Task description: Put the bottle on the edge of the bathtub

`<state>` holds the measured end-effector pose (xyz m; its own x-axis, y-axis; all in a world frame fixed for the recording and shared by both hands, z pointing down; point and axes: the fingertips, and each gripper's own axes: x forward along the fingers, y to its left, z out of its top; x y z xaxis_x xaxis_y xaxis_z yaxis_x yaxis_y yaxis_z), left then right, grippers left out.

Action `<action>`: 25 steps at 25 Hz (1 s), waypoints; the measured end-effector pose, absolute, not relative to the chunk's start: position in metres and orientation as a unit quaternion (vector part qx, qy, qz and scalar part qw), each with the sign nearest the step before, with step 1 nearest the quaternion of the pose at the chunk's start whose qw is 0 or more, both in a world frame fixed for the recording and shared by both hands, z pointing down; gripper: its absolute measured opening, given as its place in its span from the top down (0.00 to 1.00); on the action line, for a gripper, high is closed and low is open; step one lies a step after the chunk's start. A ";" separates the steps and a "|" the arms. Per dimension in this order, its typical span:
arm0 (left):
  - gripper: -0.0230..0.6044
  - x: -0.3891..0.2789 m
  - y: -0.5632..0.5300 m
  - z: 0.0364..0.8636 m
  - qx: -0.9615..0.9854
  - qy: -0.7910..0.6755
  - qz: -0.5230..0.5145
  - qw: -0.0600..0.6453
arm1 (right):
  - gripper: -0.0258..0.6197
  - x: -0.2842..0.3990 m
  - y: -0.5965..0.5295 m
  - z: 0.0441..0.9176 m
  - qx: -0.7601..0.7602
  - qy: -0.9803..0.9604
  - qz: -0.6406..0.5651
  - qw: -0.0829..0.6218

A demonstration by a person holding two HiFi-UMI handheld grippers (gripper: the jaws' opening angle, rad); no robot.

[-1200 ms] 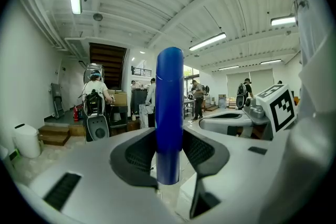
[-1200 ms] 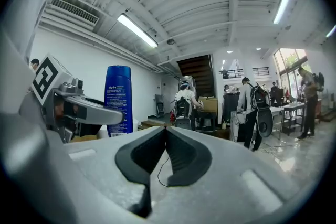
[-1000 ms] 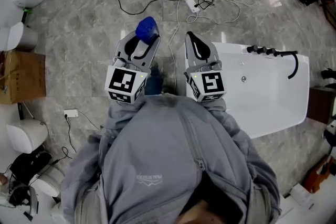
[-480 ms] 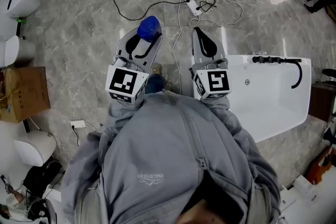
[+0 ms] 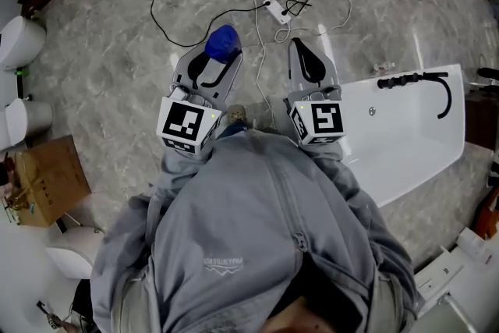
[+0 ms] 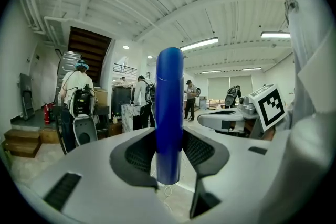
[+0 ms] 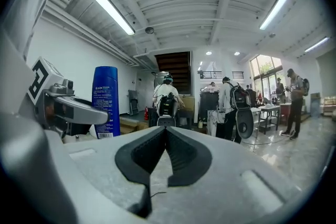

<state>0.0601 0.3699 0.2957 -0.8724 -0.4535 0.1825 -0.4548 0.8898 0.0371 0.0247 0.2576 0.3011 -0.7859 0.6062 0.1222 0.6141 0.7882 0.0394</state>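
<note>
Above the floor, left of the bathtub, left gripper clamps the upright bottle; right gripper closed, empty. Advice: carry rightward, keep it vertical, seat base fully on rim.

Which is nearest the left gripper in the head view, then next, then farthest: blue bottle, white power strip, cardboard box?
1. The blue bottle, upright in the jaws of the left gripper.
2. The power strip, on the floor ahead and to the right.
3. The cardboard box, on the floor far to the left and back toward the person.
</note>
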 end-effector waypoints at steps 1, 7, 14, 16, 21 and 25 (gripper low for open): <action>0.72 0.055 0.370 0.296 0.242 -0.966 0.003 0.095 | 0.96 0.022 0.257 0.301 -0.316 -0.947 -0.039 0.054; 0.72 0.034 0.365 0.302 0.277 -0.955 -0.003 0.103 | 0.96 0.009 0.243 0.306 -0.279 -0.957 -0.044 0.066; 0.72 0.006 0.338 0.302 0.319 -0.942 0.000 0.099 | 0.96 -0.005 0.209 0.308 -0.231 -0.970 -0.041 0.068; 0.72 -0.003 0.326 0.302 0.334 -0.938 0.004 0.098 | 0.96 -0.010 0.196 0.308 -0.217 -0.973 -0.038 0.065; 0.72 -0.031 0.293 0.301 0.380 -0.920 0.015 0.095 | 0.96 -0.029 0.163 0.309 -0.169 -0.983 -0.028 0.058; 0.72 -0.061 0.262 0.304 0.418 -0.903 0.020 0.095 | 0.96 -0.053 0.133 0.315 -0.130 -0.989 -0.017 0.060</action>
